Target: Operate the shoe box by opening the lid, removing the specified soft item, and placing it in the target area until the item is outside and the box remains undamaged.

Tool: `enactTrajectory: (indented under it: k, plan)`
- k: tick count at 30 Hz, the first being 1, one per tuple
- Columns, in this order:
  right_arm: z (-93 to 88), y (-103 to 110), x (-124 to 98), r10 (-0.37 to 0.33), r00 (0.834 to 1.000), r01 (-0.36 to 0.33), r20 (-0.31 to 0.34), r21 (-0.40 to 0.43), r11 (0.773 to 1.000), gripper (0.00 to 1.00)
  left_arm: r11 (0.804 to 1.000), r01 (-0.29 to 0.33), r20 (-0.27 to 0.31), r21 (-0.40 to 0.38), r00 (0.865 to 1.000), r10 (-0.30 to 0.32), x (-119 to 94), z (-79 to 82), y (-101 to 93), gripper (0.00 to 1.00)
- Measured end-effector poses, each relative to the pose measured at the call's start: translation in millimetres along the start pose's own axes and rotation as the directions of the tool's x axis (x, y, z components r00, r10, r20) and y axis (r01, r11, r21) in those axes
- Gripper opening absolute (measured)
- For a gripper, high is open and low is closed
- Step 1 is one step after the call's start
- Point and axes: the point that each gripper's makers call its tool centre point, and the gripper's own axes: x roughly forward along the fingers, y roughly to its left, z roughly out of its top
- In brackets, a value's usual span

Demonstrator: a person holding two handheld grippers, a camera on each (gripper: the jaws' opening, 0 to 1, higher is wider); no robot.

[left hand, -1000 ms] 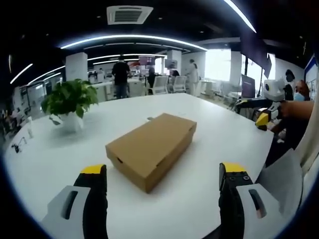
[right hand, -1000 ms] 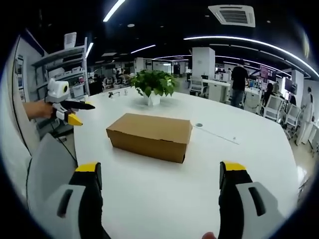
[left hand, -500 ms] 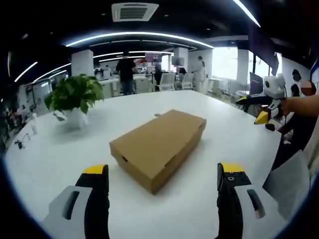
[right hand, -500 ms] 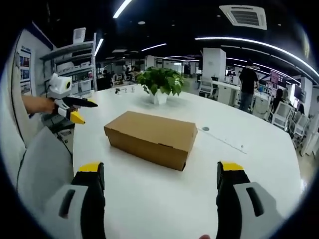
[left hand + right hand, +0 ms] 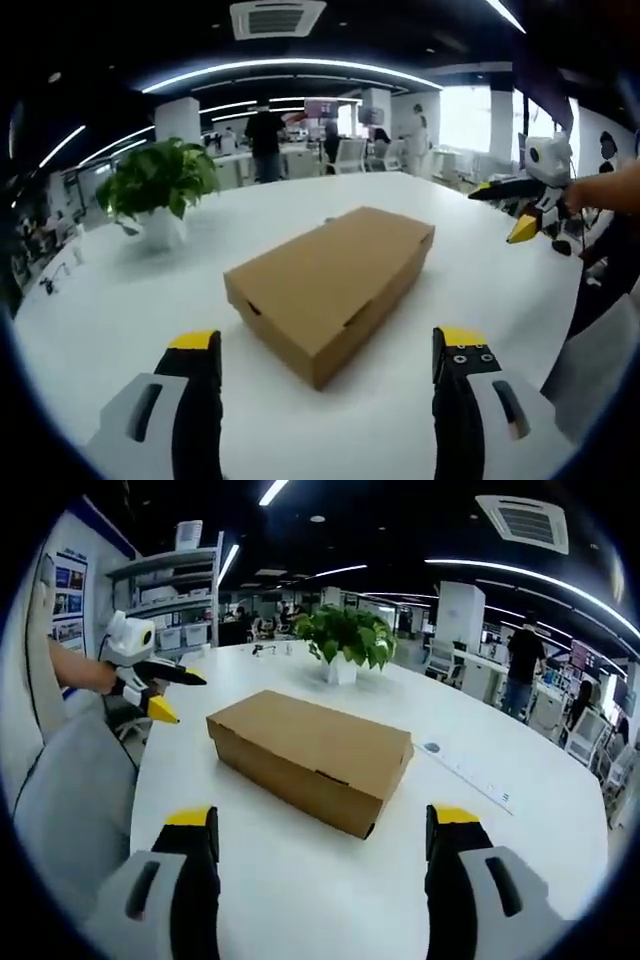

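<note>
We see one cardboard shoe box (image 5: 333,287), lid shut, lying on one white table (image 5: 120,300), with one potted plant (image 5: 158,195) well behind it. Our left gripper (image 5: 326,345) and right gripper (image 5: 325,822) both hang above the table short of the box, jaws spread wide, holding nothing.

My left gripper (image 5: 325,345) spreads its jaws wide at the frame's bottom, touching nothing. The closed shoe box (image 5: 331,286) lies centre on the white table (image 5: 120,300); my right gripper (image 5: 520,205) enters at right; a potted plant (image 5: 158,195) sits upper left.
</note>
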Motion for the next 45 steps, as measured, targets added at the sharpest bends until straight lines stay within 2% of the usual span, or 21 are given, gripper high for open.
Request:
enactTrajectory:
  k: [5,12,25,34,39,45]
  plan:
    - [-3.8,-5,13,0.023,1.0,-0.023,-0.002,0.001,1.0,0.74,1.0,-0.005,-0.013,-0.021,1.0,0.005,8,-5.6,0.5,0.84]
    - [-7.2,-13,30,0.047,0.999,-0.046,-0.006,0.023,0.999,0.7,0.999,-0.022,-0.013,-0.032,1.0,0.022,23,-7.5,4.0,0.83]
    - [-16.4,-20,61,0.085,0.995,-0.085,-0.051,0.003,0.996,0.61,0.997,-0.047,-0.047,-0.059,0.998,0.044,42,-16.8,6.4,0.77]
    - [-18.0,-30,79,0.068,0.994,-0.067,-0.082,0.009,0.998,0.52,0.994,-0.077,-0.055,-0.077,0.996,0.073,53,-19.6,11.1,0.76]
    - [-20.9,-33,87,0.055,0.993,-0.055,-0.108,-0.001,0.998,0.5,0.994,-0.077,-0.072,-0.082,0.995,0.072,61,-23.1,12.4,0.74]
    - [-20.9,-39,93,0.037,0.992,-0.038,-0.124,-0.004,0.999,0.48,0.994,-0.071,-0.075,-0.083,0.995,0.065,70,-19.7,10.4,0.72]
